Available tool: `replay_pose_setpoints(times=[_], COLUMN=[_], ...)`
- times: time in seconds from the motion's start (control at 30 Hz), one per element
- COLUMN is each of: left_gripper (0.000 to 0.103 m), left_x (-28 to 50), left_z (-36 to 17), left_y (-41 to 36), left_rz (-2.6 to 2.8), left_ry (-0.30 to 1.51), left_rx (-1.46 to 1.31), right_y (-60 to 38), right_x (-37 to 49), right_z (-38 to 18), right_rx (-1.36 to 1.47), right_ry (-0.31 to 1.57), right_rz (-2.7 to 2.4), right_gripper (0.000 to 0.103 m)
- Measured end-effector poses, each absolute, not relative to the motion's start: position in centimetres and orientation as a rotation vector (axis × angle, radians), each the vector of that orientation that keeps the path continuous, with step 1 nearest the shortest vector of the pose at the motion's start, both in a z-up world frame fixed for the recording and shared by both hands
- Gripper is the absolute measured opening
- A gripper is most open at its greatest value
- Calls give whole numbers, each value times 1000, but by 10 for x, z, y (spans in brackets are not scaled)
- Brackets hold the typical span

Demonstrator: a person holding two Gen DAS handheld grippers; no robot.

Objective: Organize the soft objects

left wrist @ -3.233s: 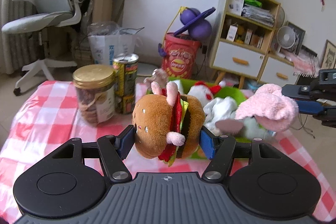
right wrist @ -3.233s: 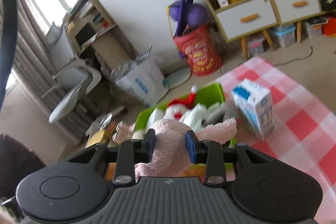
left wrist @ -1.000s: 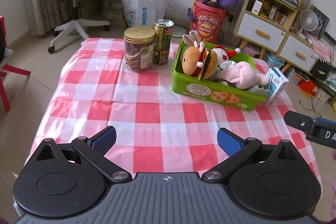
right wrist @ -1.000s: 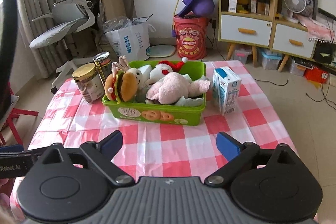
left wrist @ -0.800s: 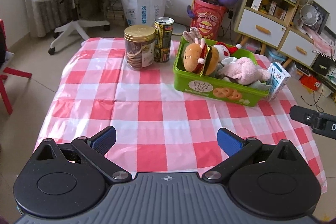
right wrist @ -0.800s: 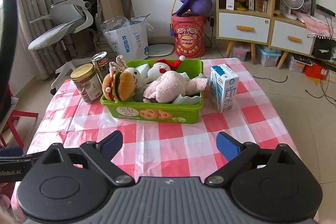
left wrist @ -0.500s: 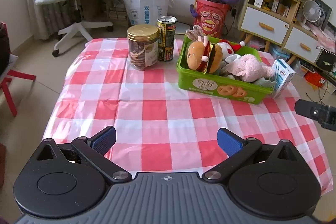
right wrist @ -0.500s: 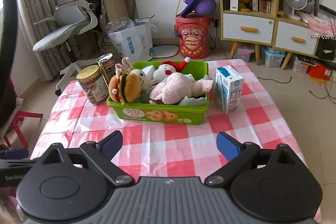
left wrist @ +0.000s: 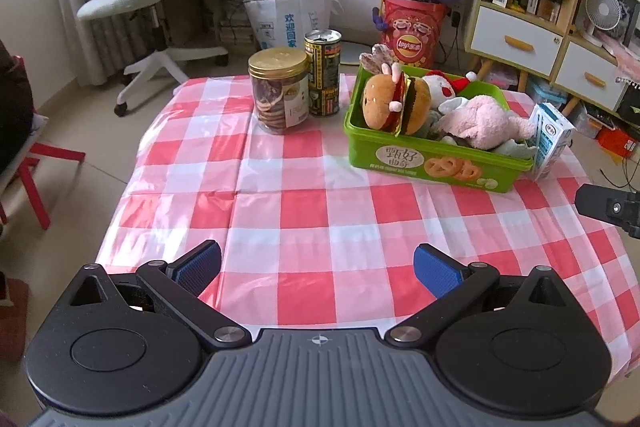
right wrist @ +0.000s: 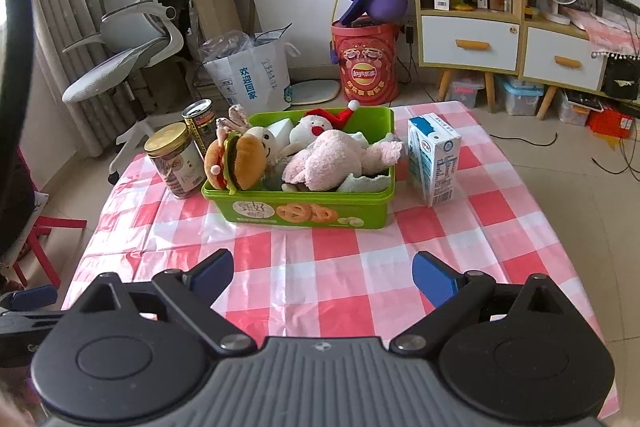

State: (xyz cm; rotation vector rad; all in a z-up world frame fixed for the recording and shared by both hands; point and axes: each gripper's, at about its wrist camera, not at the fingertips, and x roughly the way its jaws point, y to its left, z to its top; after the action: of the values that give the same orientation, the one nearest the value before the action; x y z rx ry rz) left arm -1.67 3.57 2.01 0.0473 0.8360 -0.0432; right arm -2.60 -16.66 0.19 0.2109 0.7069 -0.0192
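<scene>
From the left wrist, we see our left gripper (left wrist: 318, 269) spread wide and empty above the checked tablecloth (left wrist: 320, 211); the burger plush (left wrist: 394, 103) and pink plush (left wrist: 486, 123) lie in the green bin (left wrist: 432, 157).

From the right wrist, our right gripper (right wrist: 324, 273) also stands wide and empty, the bin beside a milk carton (right wrist: 434, 159).

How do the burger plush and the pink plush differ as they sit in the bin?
The burger plush is tan with red and green layers; the pink plush is plain pale pink. The burger plush stands on edge at the left end of the green bin; the pink plush lies sprawled across the middle towards the right. Both rest inside the bin, clear of both open grippers.
</scene>
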Motion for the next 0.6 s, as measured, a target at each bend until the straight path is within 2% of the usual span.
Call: replay_pose_setpoints(times=[0.6], left_gripper=[98], left_x=[-17], left_z=[15], left_y=[8], left_rz=[-70], left_ry=[846], left_rx=[84], right_y=[-179], right_x=[-30], right_z=[-1], right_rx=[228], right_ry=[710], right_rz=[-19], right_gripper=[72])
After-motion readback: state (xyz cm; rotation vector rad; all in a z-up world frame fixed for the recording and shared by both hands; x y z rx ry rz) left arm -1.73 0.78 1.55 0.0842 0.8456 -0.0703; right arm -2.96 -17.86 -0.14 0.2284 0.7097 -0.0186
